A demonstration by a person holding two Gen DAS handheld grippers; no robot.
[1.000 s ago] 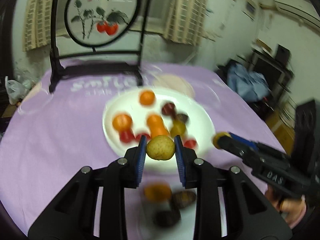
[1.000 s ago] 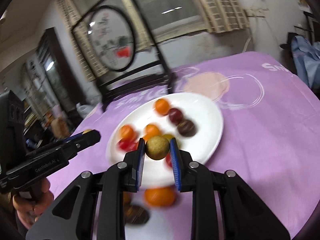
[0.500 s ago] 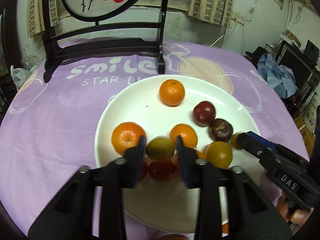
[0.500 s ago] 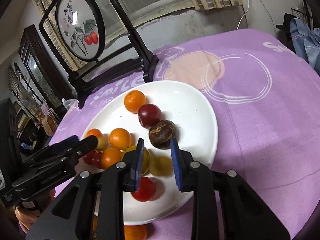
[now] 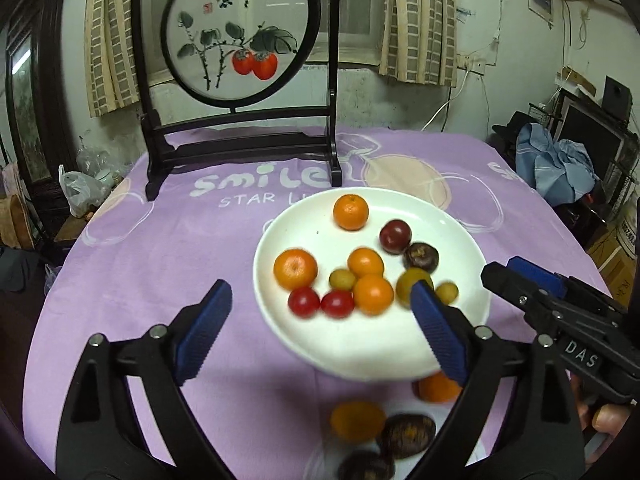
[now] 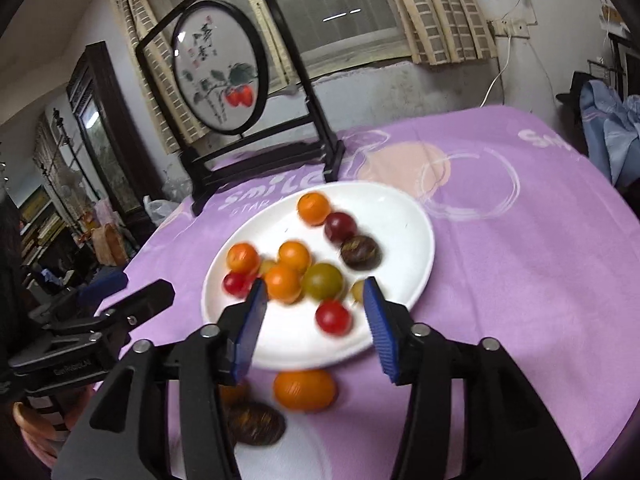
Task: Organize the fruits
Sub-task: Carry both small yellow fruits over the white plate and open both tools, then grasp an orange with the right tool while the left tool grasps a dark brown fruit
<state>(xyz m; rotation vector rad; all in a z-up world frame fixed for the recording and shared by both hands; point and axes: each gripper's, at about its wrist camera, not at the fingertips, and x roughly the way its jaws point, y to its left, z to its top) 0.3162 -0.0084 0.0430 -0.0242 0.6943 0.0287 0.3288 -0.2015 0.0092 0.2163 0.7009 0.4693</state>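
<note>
A white plate (image 5: 460,240) (image 6: 412,232) on the purple tablecloth holds several fruits: oranges (image 5: 295,269), red tomatoes (image 5: 304,302), dark plums (image 5: 395,236), and small yellow-green fruits (image 5: 342,279) (image 6: 358,290). My left gripper (image 5: 320,300) is wide open and empty above the plate's near edge. My right gripper (image 6: 314,294) is open and empty over the plate's near side. Each gripper shows in the other's view, the right one (image 5: 520,284) and the left one (image 6: 140,296). More fruits lie near me: an orange (image 6: 304,390) and dark fruits (image 5: 406,434) (image 6: 254,422).
A black wooden stand with a round painted screen (image 5: 240,32) stands at the table's far side. A blue cloth heap (image 5: 556,168) and shelves are at the right beyond the table. Bags (image 5: 80,192) sit at the left past the table edge.
Both grippers let go of their yellow-green fruits onto the plate, opened wide and drew back toward me and upward.
</note>
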